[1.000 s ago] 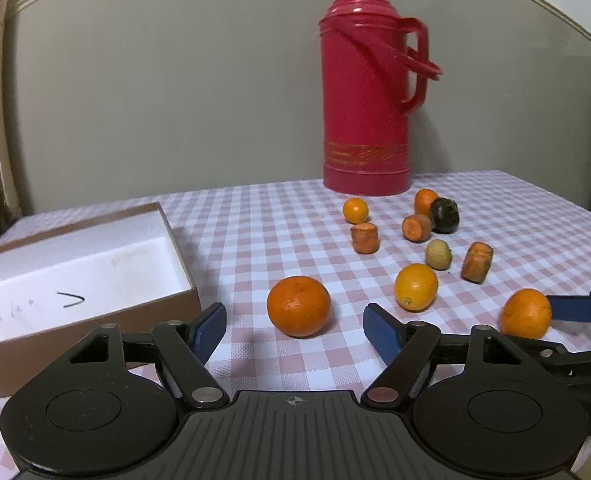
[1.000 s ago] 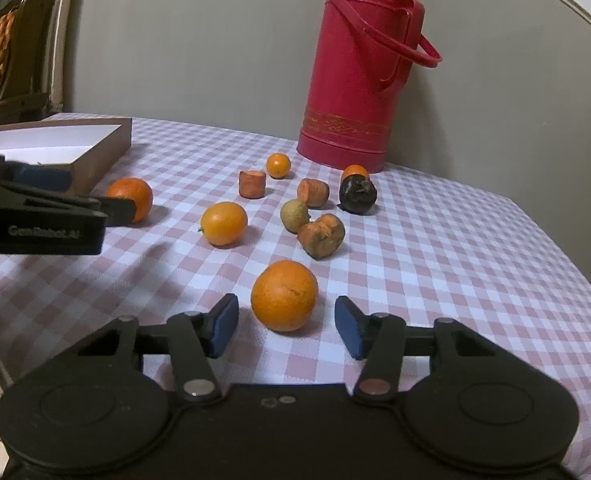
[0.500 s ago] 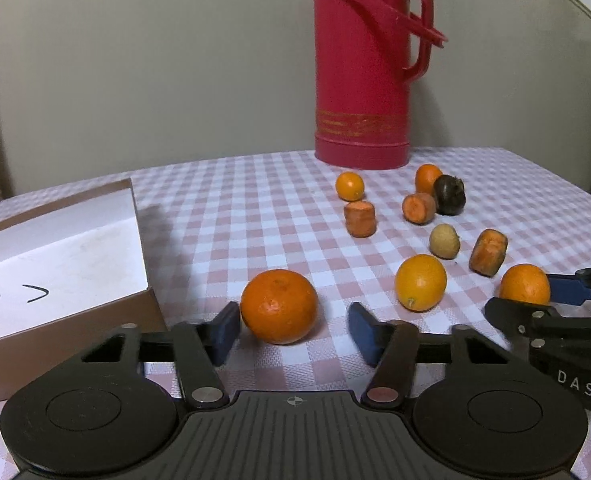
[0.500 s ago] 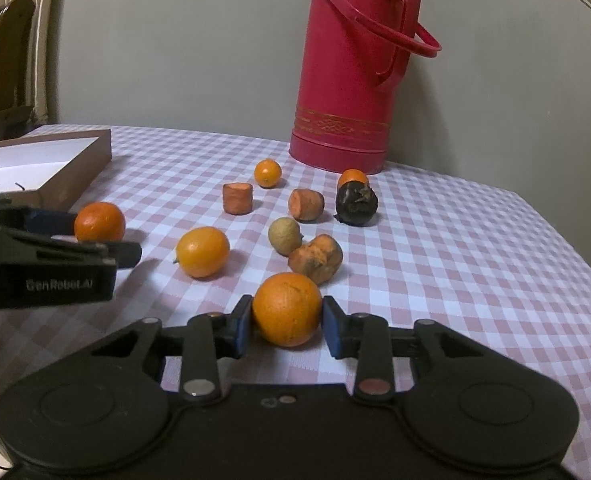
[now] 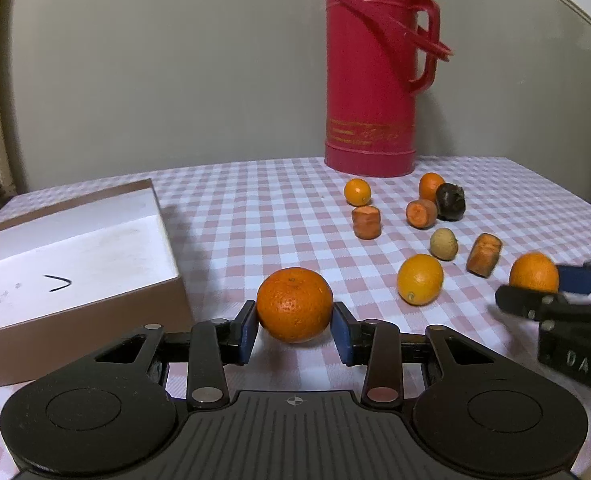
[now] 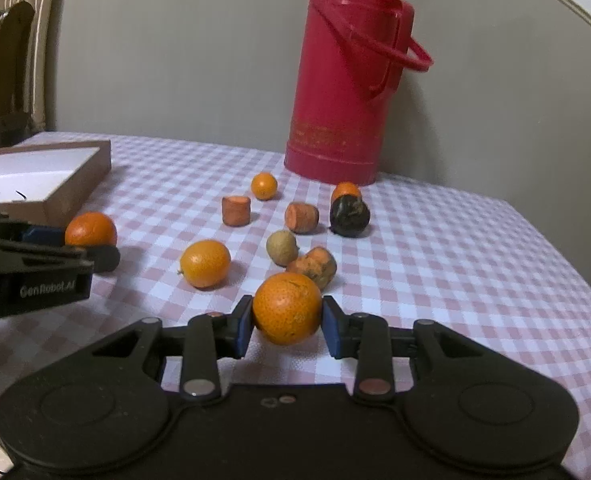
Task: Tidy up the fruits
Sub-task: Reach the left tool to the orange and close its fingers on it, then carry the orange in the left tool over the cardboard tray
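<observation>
**Both tongs pinch oranges on checked desk**

The left tongs reach in low and level over the desk, blue pads pressed against a ribbed orange just right of the brown box. The right tongs, farther right of the box, clamp a second orange. Loose citrus and carrot chunks lie before the red thermos. Whether either orange clears the cloth is hard to tell.
</observation>
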Action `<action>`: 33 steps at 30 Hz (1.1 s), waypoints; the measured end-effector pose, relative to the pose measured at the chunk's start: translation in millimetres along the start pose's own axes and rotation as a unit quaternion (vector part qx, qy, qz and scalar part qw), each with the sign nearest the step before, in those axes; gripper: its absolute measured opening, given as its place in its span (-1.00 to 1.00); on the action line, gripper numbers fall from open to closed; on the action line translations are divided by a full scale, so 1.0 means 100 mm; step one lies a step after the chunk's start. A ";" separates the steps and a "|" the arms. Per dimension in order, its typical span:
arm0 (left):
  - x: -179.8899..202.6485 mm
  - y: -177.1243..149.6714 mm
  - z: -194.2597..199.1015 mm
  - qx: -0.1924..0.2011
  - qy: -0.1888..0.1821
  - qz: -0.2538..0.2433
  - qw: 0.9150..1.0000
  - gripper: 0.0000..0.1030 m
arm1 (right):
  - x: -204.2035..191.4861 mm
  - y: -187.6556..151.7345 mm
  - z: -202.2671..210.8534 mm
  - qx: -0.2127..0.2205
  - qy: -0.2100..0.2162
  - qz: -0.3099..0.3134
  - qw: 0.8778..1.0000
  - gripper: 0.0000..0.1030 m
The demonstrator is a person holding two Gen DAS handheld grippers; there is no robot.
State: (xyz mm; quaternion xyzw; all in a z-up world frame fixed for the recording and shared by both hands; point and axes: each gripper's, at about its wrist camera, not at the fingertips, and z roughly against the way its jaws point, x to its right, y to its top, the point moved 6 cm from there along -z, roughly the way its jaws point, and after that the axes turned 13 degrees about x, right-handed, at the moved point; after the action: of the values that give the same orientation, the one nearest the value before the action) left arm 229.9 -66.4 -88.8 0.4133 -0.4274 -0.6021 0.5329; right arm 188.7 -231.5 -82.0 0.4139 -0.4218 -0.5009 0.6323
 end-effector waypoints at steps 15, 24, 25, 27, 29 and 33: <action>-0.23 0.08 0.86 0.047 0.014 -0.021 0.999 -0.23 | -0.31 0.18 0.61 0.040 0.023 0.006 0.999 -0.48; -0.66 0.10 1.33 0.069 0.058 -0.017 0.996 -0.23 | -0.82 0.38 0.84 0.071 0.084 0.017 0.994 -0.48; -0.75 0.11 1.37 0.071 0.066 -0.013 0.995 -0.23 | -0.87 0.41 0.86 0.075 0.091 0.019 0.993 -0.48; -0.93 0.13 1.43 0.074 0.084 -0.004 0.994 -0.23 | -1.04 0.47 0.87 0.083 0.110 0.025 0.990 -0.48; -1.09 0.14 1.48 0.077 0.100 0.002 0.992 -0.23 | -1.17 0.52 0.86 0.086 0.127 0.029 0.988 -0.48; -1.41 0.14 1.54 0.081 0.130 0.018 0.988 -0.23 | -1.48 0.61 0.83 0.096 0.158 0.042 0.982 -0.48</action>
State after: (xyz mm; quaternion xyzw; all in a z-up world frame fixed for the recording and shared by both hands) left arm 99.9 84.7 -23.9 0.5219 -0.4091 -0.4968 0.5599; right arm 106.1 -85.2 -17.2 0.5280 -0.3799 -0.3596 0.6691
